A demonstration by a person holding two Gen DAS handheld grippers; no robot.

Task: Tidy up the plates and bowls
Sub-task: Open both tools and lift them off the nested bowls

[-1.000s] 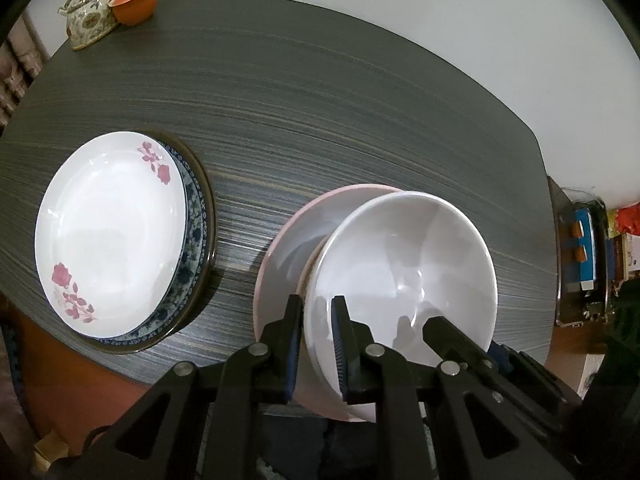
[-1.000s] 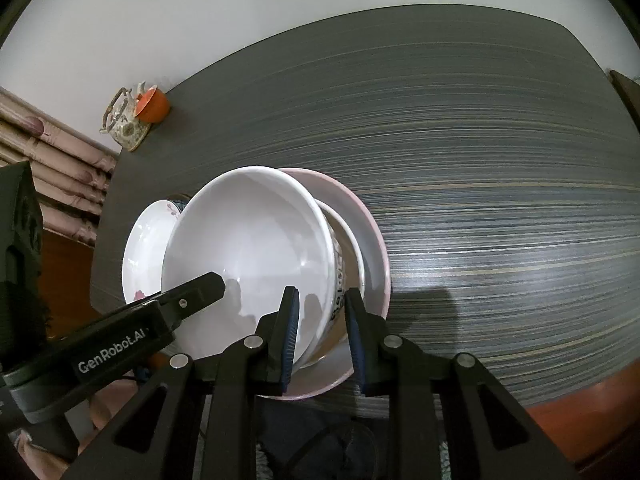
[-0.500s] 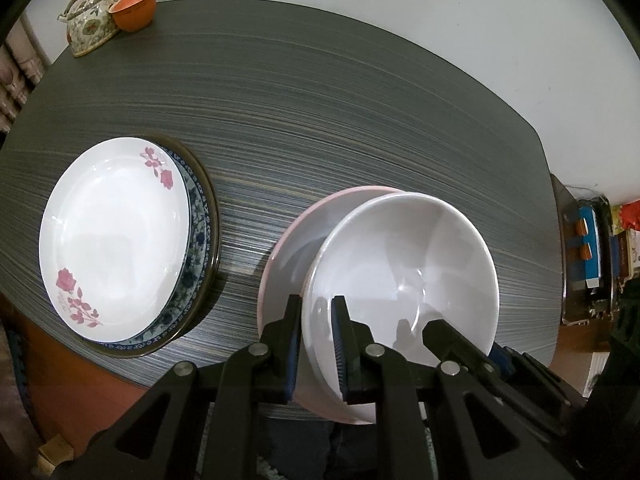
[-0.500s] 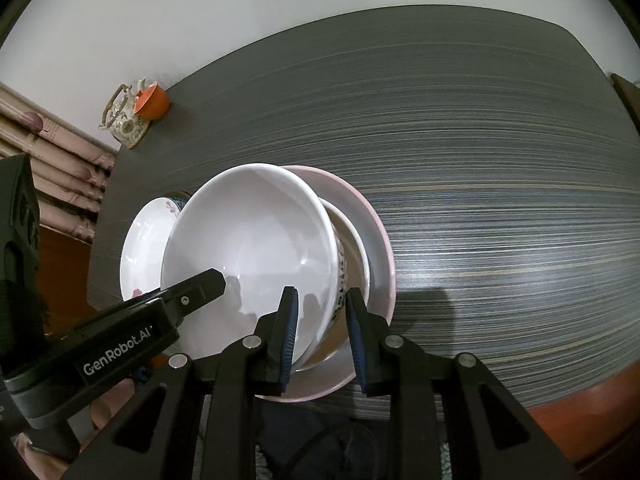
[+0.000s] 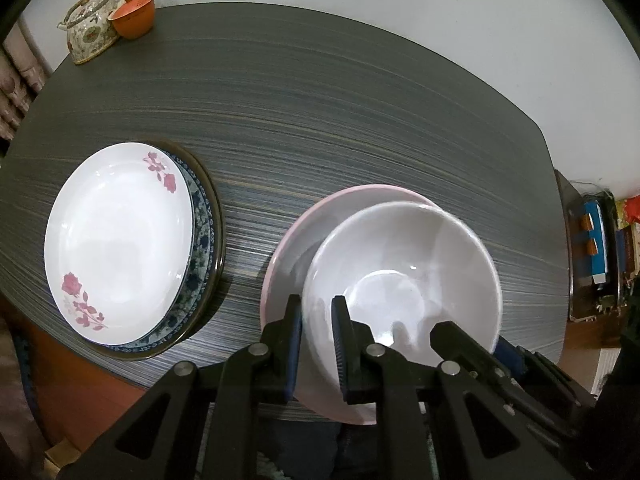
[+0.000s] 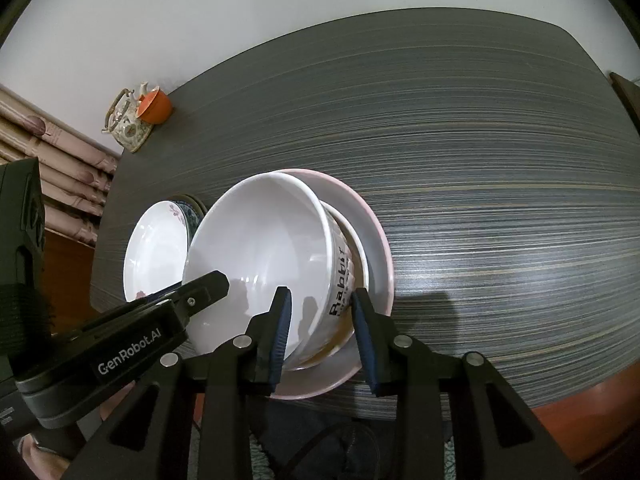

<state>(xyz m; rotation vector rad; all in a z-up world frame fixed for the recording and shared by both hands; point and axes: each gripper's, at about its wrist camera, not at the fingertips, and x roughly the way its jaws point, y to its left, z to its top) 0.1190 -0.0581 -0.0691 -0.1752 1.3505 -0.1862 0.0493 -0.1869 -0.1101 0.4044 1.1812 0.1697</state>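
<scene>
Now gripping the near left rim of the white bowl with the left gripper, narrow and pressed tight, with one pad inside the wall and one outside. Holding that bowl tilted, not flat, over a second bowl with a brownish inside, and resting partly in it. Opening the right gripper at the near right rim of the same white bowl, with the wall bearing the black word "Rabbit" between the pads: left pad inside the bowl, right pad outside and apart from the wall, so no real grip on this side. Both bowls sitting on the pink plate, close to the near edge of the dark striped table, about in the middle of that edge. To the left of it, well apart, lying flat: a white plate with pink flowers, stacked on a blue patterned plate with a dark rim, of which only the right and near border is showing. At the far left corner of the table, touching or nearly touching each other: a flowered teapot with a metal handle and an orange cup. Behind the table only a plain white wall, and at the left in the right wrist view a pale curtain.
</scene>
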